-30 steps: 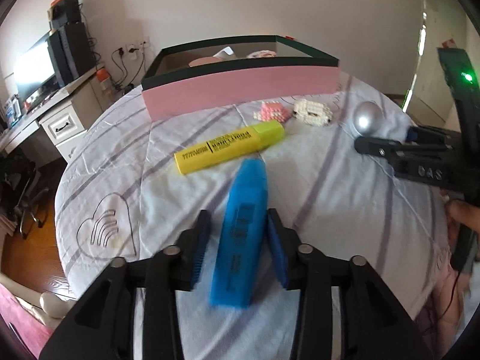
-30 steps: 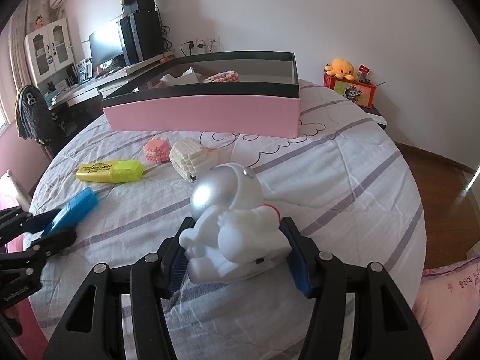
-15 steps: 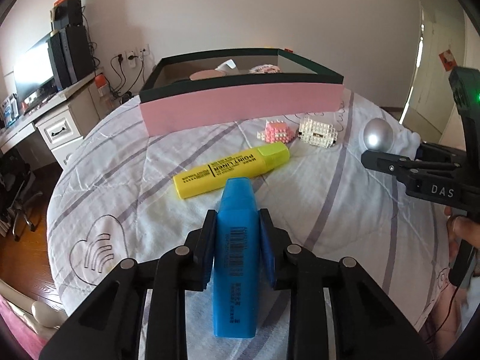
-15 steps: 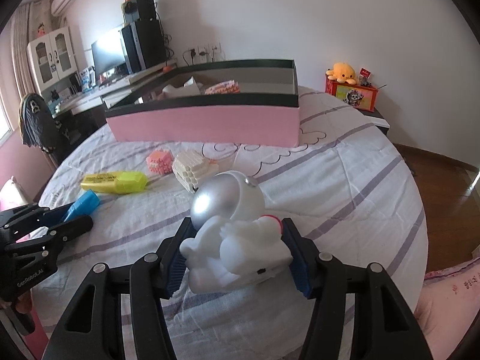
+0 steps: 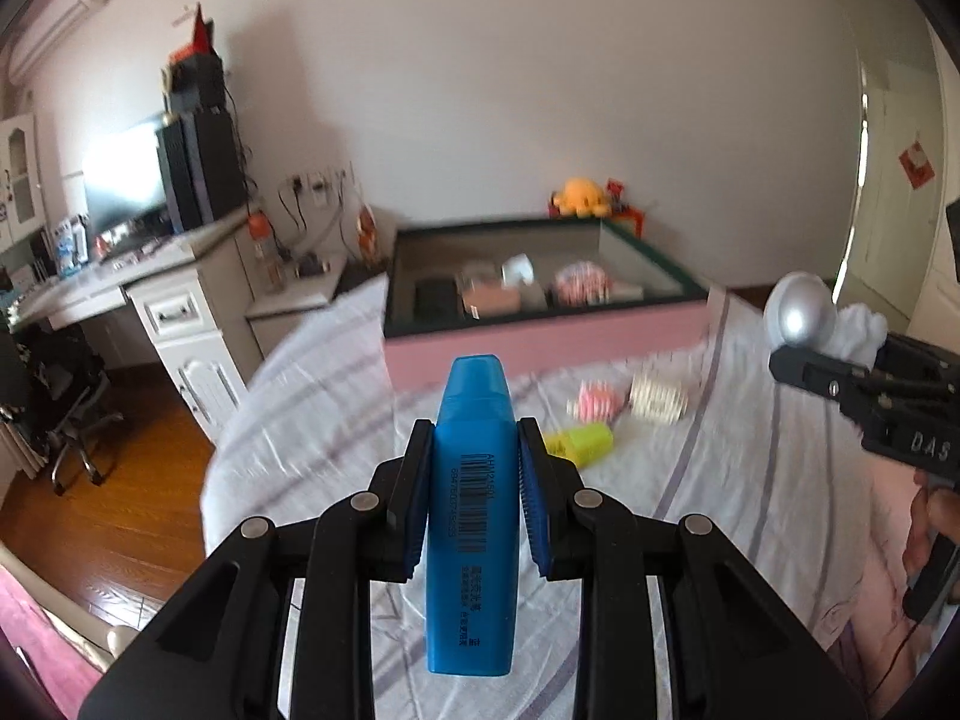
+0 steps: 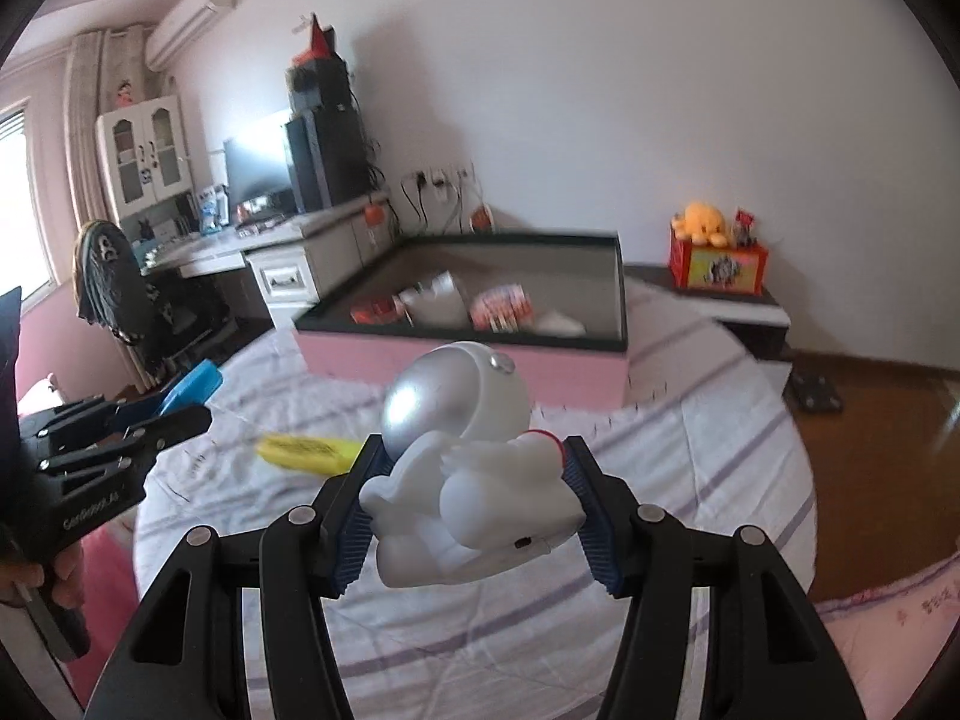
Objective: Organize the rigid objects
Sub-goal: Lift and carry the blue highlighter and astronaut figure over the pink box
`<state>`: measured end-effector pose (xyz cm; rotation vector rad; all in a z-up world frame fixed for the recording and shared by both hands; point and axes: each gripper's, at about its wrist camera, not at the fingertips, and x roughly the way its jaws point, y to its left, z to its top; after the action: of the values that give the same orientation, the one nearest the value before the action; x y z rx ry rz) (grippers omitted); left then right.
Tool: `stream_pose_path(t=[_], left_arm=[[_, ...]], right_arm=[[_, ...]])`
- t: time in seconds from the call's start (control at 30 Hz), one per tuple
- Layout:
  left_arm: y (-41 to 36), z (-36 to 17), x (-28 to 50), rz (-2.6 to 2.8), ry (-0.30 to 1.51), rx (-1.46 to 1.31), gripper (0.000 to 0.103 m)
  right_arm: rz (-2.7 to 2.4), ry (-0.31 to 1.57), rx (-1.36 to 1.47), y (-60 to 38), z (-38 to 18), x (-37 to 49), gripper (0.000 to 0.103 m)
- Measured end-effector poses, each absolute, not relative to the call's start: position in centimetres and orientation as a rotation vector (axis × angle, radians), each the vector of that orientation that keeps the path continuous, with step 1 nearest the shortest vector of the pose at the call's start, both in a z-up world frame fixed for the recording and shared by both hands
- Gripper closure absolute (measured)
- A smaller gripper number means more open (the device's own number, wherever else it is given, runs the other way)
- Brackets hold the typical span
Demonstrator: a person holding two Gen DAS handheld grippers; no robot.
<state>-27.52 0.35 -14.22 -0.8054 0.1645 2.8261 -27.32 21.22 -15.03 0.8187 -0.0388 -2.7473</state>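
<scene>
Both grippers have lifted their loads off the striped bedsheet (image 5: 750,480) since a second ago. Pinched in the left gripper (image 5: 474,468) is the blue plastic highlighter (image 5: 474,516), its long axis pointing straight at the pink open-topped box (image 5: 540,342) ahead. Squeezed by the right gripper (image 6: 471,504) is the white astronaut figure with silver helmet (image 6: 468,468), also short of the box, which lies forward and slightly right. Neither gripper looks clearly nearer. Near the box's front wall a yellow highlighter (image 6: 306,453) lies on the sheet.
</scene>
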Motion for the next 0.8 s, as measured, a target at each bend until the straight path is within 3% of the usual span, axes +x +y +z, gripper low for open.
stream_pose_path(t=[0.4, 0.8], left_arm=[[-0.4, -7.7, -23.4, 2.922, 0.18, -0.556, 0.076], [-1.5, -4.8, -24.4, 3.001, 0.215, -0.487, 0.076]], right_arm=[[-2.764, 0.061, 0.597, 19.1, -8.1, -23.2, 0.044], [-2.777, 0.089, 0.533, 19.1, -5.6, -23.5, 0.044]])
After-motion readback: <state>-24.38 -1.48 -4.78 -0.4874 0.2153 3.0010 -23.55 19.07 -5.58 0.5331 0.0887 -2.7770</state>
